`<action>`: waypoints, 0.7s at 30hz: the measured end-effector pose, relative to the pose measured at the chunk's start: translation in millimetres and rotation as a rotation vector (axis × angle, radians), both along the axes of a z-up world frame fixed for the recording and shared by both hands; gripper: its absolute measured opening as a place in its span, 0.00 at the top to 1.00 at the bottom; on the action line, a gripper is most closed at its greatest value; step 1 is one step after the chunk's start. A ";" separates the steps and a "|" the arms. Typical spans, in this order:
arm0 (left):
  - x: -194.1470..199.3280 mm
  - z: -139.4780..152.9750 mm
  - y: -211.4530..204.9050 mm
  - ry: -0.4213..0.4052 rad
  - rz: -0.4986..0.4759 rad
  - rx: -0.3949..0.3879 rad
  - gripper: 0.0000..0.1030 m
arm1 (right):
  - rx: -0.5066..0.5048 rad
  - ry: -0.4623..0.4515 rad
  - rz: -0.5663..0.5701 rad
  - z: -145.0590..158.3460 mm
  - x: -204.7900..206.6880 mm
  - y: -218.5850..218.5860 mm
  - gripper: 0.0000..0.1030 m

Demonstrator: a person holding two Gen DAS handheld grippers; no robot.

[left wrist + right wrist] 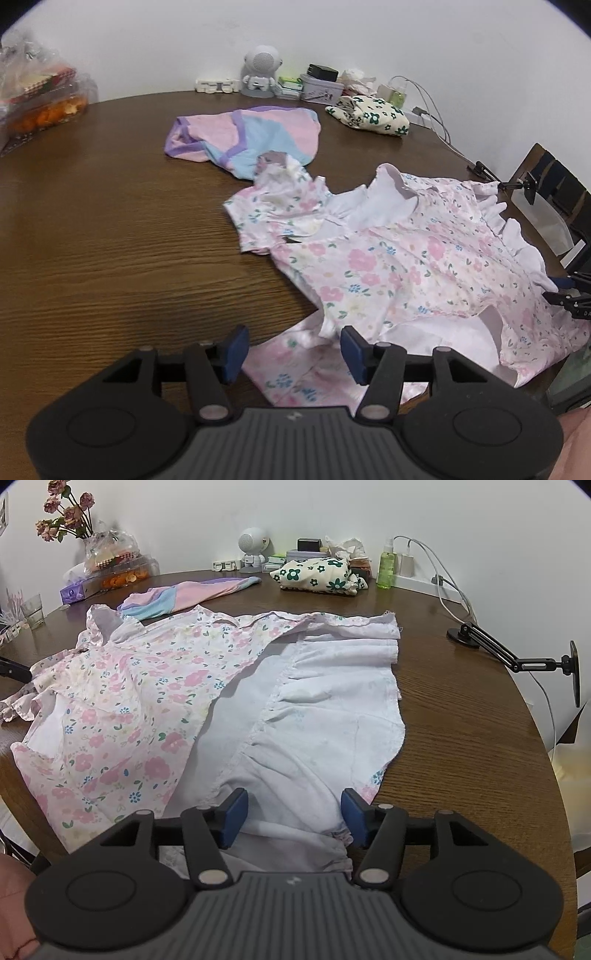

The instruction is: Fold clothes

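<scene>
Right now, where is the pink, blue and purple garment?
The pink, blue and purple garment lies on the table behind the floral dress, towards the wall, left of the green-flowered bundle.

A dress (155, 701) lies spread across the near half of the bench (461, 738), its hem at the near edge. Behind it lies a second garment (184, 596); farther back, a speaker (253, 550) stands by the wall.
</scene>
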State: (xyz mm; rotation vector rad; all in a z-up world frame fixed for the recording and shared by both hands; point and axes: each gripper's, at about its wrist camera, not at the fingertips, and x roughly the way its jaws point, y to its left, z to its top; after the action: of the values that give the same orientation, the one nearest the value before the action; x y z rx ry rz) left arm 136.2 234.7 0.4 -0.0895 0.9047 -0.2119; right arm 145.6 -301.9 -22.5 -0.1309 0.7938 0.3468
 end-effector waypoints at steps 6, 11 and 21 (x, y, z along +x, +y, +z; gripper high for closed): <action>-5.4 4.0 4.3 0.005 -0.015 0.030 0.46 | -0.002 0.003 -0.002 0.4 1.5 1.0 0.44; 7.6 -7.9 -9.4 0.067 -0.060 0.092 0.49 | -0.005 0.006 -0.001 0.5 0.7 1.5 0.43; 19.2 -4.2 -41.1 0.133 -0.142 0.347 0.99 | -0.009 0.015 -0.003 1.5 3.0 0.6 0.43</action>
State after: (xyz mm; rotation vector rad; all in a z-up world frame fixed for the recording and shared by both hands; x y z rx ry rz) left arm 155.4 193.7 -3.8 0.2862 1.0698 -0.1793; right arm 148.7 -301.4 -21.1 -0.1355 0.8102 0.3413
